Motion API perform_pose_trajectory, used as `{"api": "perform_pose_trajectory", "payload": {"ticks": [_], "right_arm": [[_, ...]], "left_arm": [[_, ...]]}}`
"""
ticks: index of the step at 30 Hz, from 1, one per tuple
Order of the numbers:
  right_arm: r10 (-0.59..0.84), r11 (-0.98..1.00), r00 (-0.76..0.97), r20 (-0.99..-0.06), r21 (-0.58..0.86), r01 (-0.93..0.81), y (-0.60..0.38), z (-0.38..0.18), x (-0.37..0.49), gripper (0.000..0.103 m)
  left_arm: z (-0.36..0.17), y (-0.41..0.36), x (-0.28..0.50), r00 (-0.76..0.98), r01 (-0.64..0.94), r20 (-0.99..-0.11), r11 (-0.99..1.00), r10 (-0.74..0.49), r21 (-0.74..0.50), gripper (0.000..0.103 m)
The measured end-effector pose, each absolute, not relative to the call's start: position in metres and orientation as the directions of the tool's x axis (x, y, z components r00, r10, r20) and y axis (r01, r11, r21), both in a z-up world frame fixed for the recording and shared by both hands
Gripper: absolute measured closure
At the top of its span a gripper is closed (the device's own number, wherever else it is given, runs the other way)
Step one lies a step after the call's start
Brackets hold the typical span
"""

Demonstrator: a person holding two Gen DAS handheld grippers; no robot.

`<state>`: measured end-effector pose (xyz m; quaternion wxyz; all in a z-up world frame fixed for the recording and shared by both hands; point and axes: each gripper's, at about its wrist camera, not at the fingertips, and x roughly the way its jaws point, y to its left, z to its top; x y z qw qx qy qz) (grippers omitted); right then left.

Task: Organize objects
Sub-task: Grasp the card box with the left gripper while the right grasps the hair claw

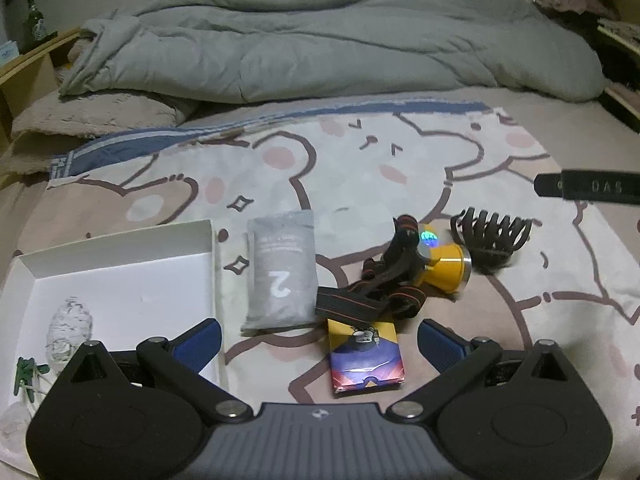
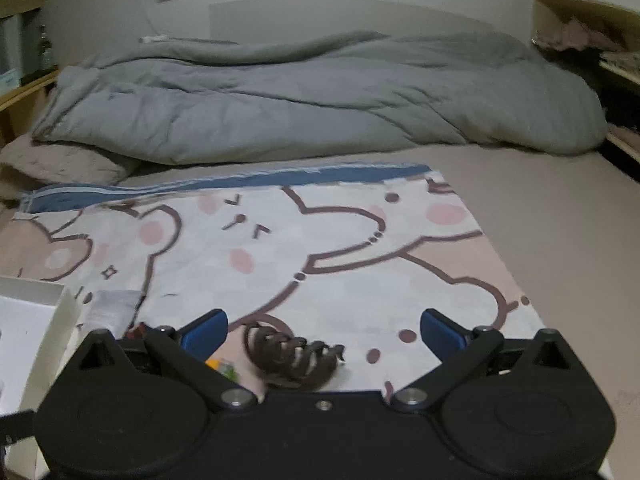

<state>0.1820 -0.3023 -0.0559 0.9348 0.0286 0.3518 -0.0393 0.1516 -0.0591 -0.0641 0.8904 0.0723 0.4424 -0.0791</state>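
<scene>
On the cartoon-bear blanket point(image 1: 352, 160) lie a grey pouch marked "2" point(image 1: 281, 271), a yellow headlamp with black straps point(image 1: 404, 271), a dark hair claw clip point(image 1: 491, 235) and a small colourful card box point(image 1: 365, 357). My left gripper point(image 1: 320, 340) stands open, with the card box between its blue fingertips. A white box point(image 1: 120, 280) at the left holds a white wrapped bundle point(image 1: 69, 330) and a green clip point(image 1: 27, 374). In the right wrist view my right gripper point(image 2: 323, 332) is open just above the hair claw clip point(image 2: 294, 358). A black part of the right gripper point(image 1: 592, 188) shows at the left view's right edge.
A rumpled grey duvet point(image 1: 320, 48) fills the far half of the bed. A wooden shelf with a green bottle point(image 1: 34, 20) stands at the far left, and more shelving point(image 1: 592, 4) at the far right. Bare beige sheet point(image 2: 560, 220) lies right of the blanket.
</scene>
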Motion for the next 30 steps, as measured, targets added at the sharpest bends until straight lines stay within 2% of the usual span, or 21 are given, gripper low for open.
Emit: {"api": "perform_pose_trajectory", "payload": {"ticks": [5,7,13,20,26,30], "right_arm": [[-0.029,0.982,0.693,-0.720,0.109,0.153,-0.319,-0.073,0.197,0.001],[0.001,0.972,0.673,-0.740,0.159,0.174,-0.324,-0.081,0.200,0.008],[0.059,0.933,0.599,-0.799,0.258,0.252,-0.328,-0.104,0.210,0.015],[0.076,0.935,0.576,-0.814,0.259,0.242,-0.306,-0.114,0.221,0.013],[-0.024,0.918,0.547,-0.836,0.198,0.343,-0.292,-0.128,0.235,0.008],[-0.032,0.923,0.536,-0.844,0.180,0.339,-0.282,-0.134,0.244,0.008]], "left_arm": [[-0.081,-0.070,0.160,0.574,0.221,-0.815,0.973,-0.076,0.065,0.000],[-0.089,-0.074,0.164,0.564,0.222,-0.823,0.973,-0.072,0.067,0.000],[-0.109,-0.081,0.175,0.529,0.212,-0.846,0.975,-0.063,0.061,0.000],[-0.128,-0.080,0.182,0.502,0.182,-0.864,0.982,-0.045,0.055,0.000],[-0.145,-0.087,0.182,0.484,0.176,-0.874,0.983,-0.035,0.058,0.000],[-0.154,-0.093,0.182,0.474,0.170,-0.880,0.983,-0.018,0.072,0.000]]}}
